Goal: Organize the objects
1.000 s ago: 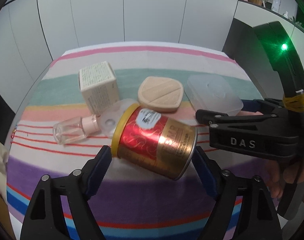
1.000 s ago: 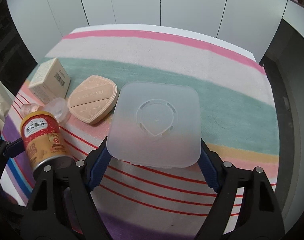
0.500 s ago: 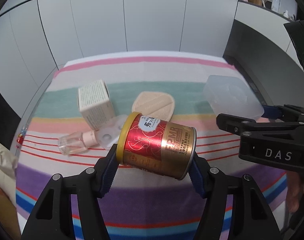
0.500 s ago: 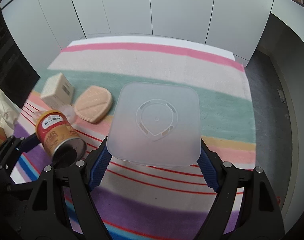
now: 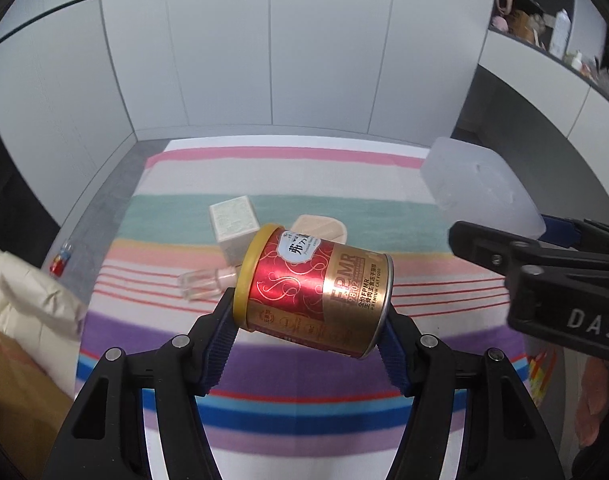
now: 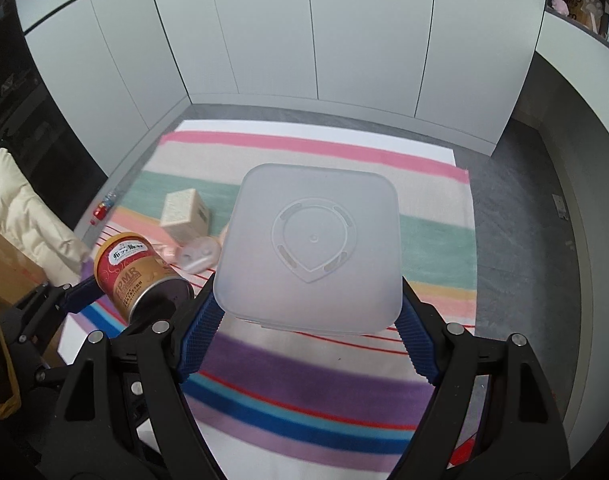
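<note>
Two grippers hold things clear above the striped table. Right gripper: fingers clamped on the sides of a translucent box, contents not discernible. Left gripper: fingers clamped on the ends of a red-gold can, tilted on its side. Below, mid-table toward the left edge, lie a carton, a beige compact and a small bottle, close together.

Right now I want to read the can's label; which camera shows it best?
The left wrist view: the can fills the centre between the left gripper pads, label lettering facing the lens. The right wrist view shows it small at the left edge, partly hidden.
</note>
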